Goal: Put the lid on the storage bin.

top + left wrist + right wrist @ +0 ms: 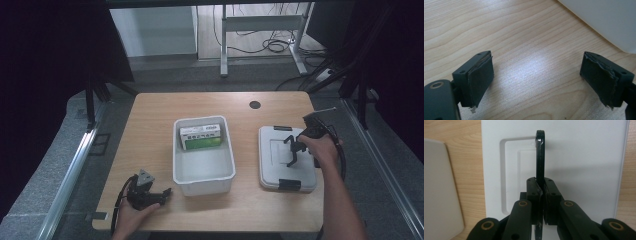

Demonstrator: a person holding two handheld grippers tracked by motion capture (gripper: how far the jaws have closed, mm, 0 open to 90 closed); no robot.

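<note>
- Black plastic handle (pixel 540 157) of the flat grey rectangular box lid (pixel 272 162) is what I have clenched between the pads of my right gripper (pixel 541 195); it stands up on edge from the lid's middle, thin side towards me
- The lid lies flat on the pale wooden table (pixel 155 130), on its right half, with a black latch at its near edge and another at its far edge
- In the right gripper view the lid's stepped rectangular recess shows to the left of the handle, and my jaws sit tight on the handle's lower part with no gap
- My right hand (pixel 320 150) comes in over the lid's right edge in the high view, cable trailing back along my forearm
- Just left of the lid stands the open white rectangular plastic tub (pixel 203 172), near the table's centre, apart from the lid
- A green and white carton (pixel 201 137) lies inside the tub against its far wall
- My left gripper (pixel 536 75) rests low over bare wood at the table's near left corner, jaws released and wide apart, nothing between the pads
- The tub's white wall shows at the upper right of the left gripper view, near my jaws but not touching
</note>
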